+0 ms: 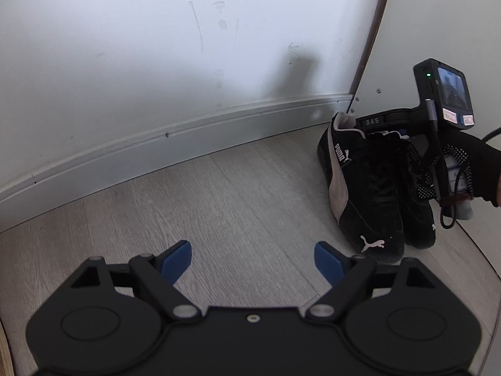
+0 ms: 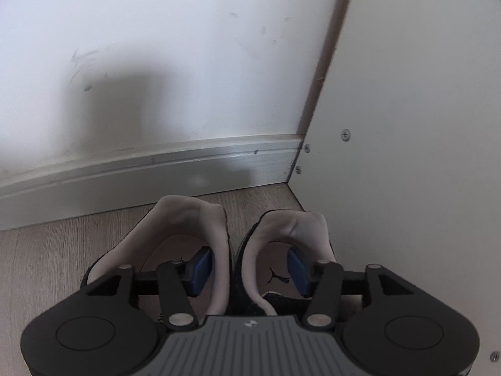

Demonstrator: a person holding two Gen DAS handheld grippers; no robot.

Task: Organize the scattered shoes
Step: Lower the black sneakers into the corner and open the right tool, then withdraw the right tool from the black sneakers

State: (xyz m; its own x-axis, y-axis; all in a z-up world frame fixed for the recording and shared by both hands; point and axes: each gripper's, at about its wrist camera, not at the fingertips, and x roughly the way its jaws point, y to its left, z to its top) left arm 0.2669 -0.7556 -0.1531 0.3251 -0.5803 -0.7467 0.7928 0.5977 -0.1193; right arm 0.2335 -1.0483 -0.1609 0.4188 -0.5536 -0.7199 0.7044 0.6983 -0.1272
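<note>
Suede shoes (image 1: 369, 194) judged light, soft | inner collars straddled by part-open right gripper (image 2: 249, 271) | left gripper (image 1: 253, 261) held wide, empty

2 black sneakers (image 1: 366, 188), 2 grippers: left gripper (image 1: 253, 261), right gripper (image 2: 247, 271)
</note>
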